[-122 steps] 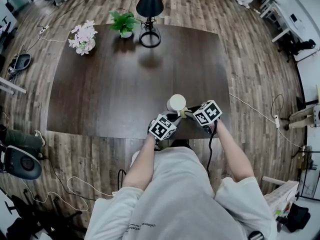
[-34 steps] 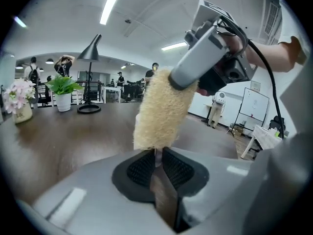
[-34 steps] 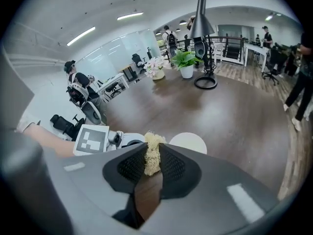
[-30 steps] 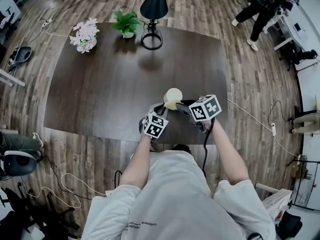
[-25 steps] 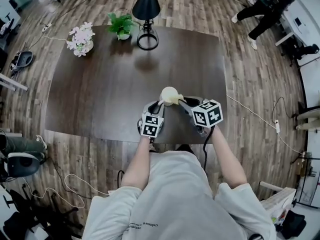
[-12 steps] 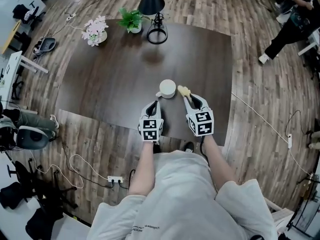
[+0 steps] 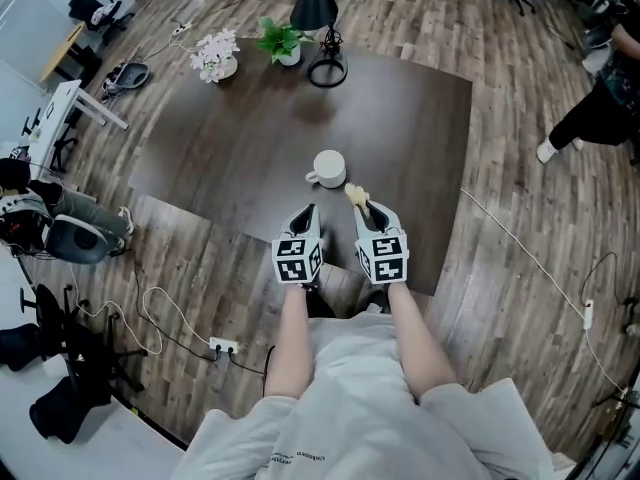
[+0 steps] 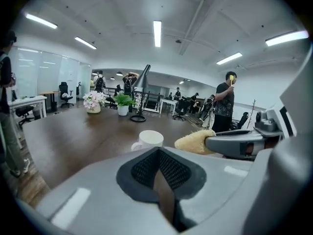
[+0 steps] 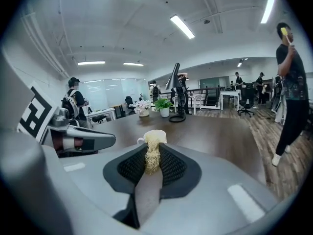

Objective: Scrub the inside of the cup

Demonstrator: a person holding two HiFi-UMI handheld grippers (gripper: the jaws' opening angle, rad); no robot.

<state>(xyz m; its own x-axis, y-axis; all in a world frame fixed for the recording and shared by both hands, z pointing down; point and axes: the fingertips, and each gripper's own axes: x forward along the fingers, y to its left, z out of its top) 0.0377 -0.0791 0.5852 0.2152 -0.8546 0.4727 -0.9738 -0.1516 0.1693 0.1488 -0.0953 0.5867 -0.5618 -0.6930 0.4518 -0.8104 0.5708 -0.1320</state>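
A white cup (image 7: 328,168) stands upright on the dark wooden table (image 7: 240,138), its handle to the left, with no gripper touching it. My left gripper (image 7: 307,212) hovers just short of it near the table's front edge, shut and empty. In the left gripper view the cup (image 8: 148,139) lies just beyond the left gripper (image 8: 158,152). Beside it, my right gripper (image 7: 360,201) is shut on a yellow fibrous scrubber (image 7: 353,194), whose tuft pokes out past the tips, right of the cup. In the right gripper view the scrubber (image 9: 152,158) stands in front of the cup (image 9: 153,135).
A black desk lamp (image 7: 322,28), a green potted plant (image 7: 283,41) and a vase of pale flowers (image 7: 216,56) stand along the table's far edge. A person (image 7: 600,108) stands on the wood floor at right. Office chairs (image 7: 70,238) and cables (image 7: 170,318) lie at left.
The cup, earlier held tilted by the left gripper with the scrubber at its mouth, now stands on the table. Both grippers have drawn back toward the person.
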